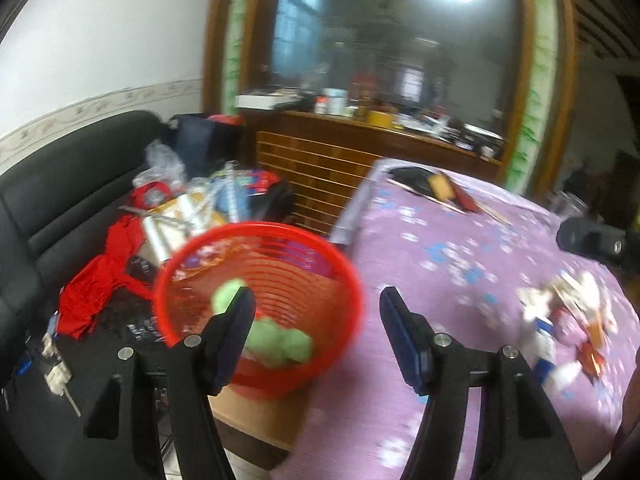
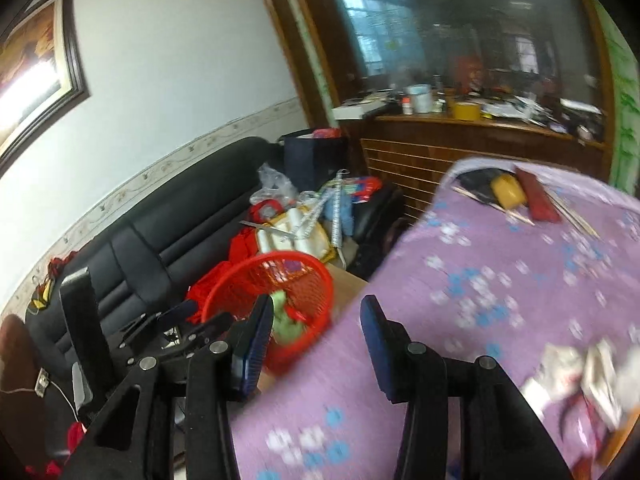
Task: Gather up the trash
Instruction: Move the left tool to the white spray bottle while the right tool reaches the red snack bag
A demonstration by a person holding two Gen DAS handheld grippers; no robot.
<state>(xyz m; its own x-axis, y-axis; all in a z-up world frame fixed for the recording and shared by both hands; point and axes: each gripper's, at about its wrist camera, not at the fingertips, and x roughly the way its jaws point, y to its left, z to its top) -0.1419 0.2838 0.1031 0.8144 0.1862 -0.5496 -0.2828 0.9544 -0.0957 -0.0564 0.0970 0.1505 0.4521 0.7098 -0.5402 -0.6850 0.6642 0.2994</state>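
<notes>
A red plastic basket [image 1: 280, 272] stands at the left edge of the table with crumpled green paper [image 1: 280, 344] inside; it also shows in the right wrist view [image 2: 240, 292]. A pile of wrappers and paper scraps [image 1: 568, 328] lies on the purple floral tablecloth [image 1: 460, 280] at the right, and it shows blurred in the right wrist view [image 2: 580, 376]. My left gripper [image 1: 316, 312] is open and empty, just in front of the basket's right rim. My right gripper [image 2: 316, 320] is open and empty over the table's left edge, to the right of the basket.
A black sofa [image 1: 60, 208] on the left holds red cloth, plastic bags and rolls [image 1: 180, 208]. At the table's far end lie a yellow block, a red case and chopsticks [image 2: 520, 196]. A wooden cabinet [image 1: 340, 152] with clutter stands behind.
</notes>
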